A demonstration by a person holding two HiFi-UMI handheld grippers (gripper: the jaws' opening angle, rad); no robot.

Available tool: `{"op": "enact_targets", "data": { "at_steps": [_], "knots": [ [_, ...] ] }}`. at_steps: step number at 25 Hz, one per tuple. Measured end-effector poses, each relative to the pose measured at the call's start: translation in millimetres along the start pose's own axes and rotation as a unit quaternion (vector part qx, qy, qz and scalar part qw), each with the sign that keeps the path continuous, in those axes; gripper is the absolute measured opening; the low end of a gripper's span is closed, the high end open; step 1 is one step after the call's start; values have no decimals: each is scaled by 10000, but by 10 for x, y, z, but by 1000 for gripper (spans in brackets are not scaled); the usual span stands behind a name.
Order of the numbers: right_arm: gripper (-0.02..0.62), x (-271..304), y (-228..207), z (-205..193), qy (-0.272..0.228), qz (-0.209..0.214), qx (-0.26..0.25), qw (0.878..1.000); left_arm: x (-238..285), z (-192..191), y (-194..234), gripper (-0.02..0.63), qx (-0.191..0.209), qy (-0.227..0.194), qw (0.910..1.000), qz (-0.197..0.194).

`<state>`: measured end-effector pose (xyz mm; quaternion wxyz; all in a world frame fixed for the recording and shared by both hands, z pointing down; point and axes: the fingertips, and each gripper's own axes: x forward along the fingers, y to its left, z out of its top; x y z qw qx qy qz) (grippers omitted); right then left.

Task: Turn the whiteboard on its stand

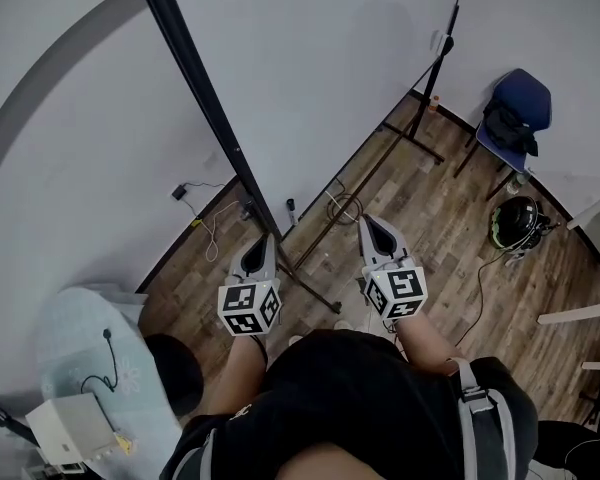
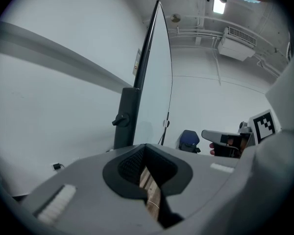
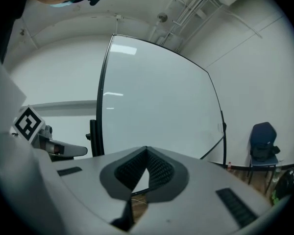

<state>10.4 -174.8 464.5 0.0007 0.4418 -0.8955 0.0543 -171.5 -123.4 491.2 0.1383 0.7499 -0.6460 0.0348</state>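
Observation:
The whiteboard [image 1: 330, 78] is a large white panel in a black frame [image 1: 202, 83], on a black stand. In the left gripper view I see the whiteboard [image 2: 158, 82] almost edge on, with the stand's post [image 2: 125, 116] and its knob. The right gripper view shows the whiteboard [image 3: 157, 102] face on. My left gripper [image 1: 268, 240] is shut and empty, just short of the frame's lower end. My right gripper [image 1: 368, 223] is shut and empty too, in front of the board's face. Neither touches the board.
The stand's foot bar [image 1: 310, 286] lies on the wooden floor between my grippers, with cables [image 1: 345, 208] beside it. A blue chair [image 1: 518, 113] and a black-green helmet [image 1: 515, 223] are at the right. A round table [image 1: 85, 353] with a white box [image 1: 72, 428] is at the lower left.

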Motion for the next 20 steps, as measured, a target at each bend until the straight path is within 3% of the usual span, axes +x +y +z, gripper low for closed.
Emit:
{"op": "enact_targets", "data": {
  "at_steps": [10, 20],
  "knots": [
    [5, -27, -96, 92, -111, 27, -250, 9996, -10, -14, -52, 9, 14, 53, 10000, -45],
    [5, 29, -41, 133, -149, 96, -125, 9998, -101, -33, 61, 9, -15, 70, 9999, 81]
  ]
}}
